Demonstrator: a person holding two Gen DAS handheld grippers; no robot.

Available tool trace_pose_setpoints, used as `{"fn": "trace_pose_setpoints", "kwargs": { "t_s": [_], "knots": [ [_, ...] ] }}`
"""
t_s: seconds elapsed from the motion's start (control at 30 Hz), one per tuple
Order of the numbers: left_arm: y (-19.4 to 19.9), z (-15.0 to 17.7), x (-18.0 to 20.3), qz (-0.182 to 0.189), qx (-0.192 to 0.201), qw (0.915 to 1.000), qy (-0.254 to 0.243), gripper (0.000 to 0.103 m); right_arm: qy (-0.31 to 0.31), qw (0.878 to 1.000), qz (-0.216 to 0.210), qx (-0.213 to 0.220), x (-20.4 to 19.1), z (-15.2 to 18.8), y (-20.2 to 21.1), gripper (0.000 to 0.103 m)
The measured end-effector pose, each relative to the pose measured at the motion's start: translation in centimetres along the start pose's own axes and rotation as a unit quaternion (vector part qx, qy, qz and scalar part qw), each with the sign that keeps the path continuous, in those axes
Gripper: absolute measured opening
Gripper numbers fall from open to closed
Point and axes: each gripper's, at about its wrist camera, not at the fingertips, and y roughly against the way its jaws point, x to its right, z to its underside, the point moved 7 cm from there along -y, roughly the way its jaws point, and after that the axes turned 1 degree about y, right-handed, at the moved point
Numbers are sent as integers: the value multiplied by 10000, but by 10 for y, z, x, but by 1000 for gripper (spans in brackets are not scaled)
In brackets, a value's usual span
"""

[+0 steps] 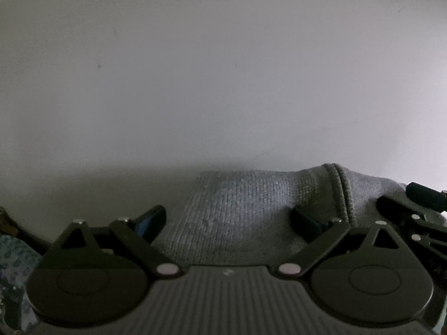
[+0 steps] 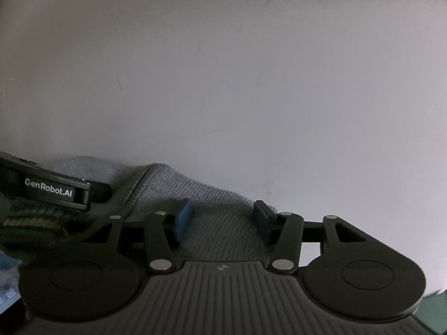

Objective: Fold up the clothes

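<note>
Both grippers low over grey knit garment (image 1: 251, 212), which lies on the white table (image 1: 195, 83).

Left gripper (image 1: 227, 222): fingers spread wide, cloth between them, no pinch. Right gripper (image 2: 220, 220): fingers half spread over the cloth, pads not pressing.

Step, as judged: letting go after laying a fold. To do well: lift clear without dragging the knit; check edges align.

Garment: ribbed grey knit, thick seam (image 1: 342, 189) running across it, a rounded fold at its far edge.
</note>
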Motion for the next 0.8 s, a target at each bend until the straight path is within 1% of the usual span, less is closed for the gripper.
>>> {"fn": "trace_pose_setpoints", "kwargs": {
  "t_s": [0.1, 0.2, 0.23, 0.3, 0.33, 0.4, 0.47, 0.53, 0.67, 0.8],
  "knots": [
    [21, -2, -5, -104, 95, 9998, 155, 101, -199, 9996, 66, 213, -6, -8, 19, 53],
    [43, -5, -9, -225, 234, 9993, 164, 102, -297, 9987, 74, 411, -12, -15, 32, 58],
    [42, 0, -6, -247, 262, 9992, 153, 102, -285, 9986, 54, 437, -15, -16, 36, 58],
    [28, 16, 6, -265, 300, 9991, 135, 102, -165, 9992, 64, 357, -25, -16, 39, 58],
    [24, 24, 19, -265, 308, 9991, 114, 102, -99, 9994, 88, 309, -31, -16, 43, 58],
    [34, 26, 33, -307, 332, 9990, 50, 102, -91, 9996, 127, 217, -42, -15, 52, 58],
    [25, 27, 40, -310, 361, 9989, 13, 102, -176, 9996, 159, 129, -52, -15, 62, 60],
    [28, 31, 42, -294, 372, 9989, 7, 102, -267, 9994, 193, 39, -62, -14, 71, 63],
    [42, 23, 36, -246, 324, 9992, -8, 102, -553, 9979, 299, -163, -73, -6, 71, 65],
    [54, 31, 36, -261, 290, 9992, -3, 102, -694, 9963, 395, -311, -86, 3, 74, 67]
  ]
}}
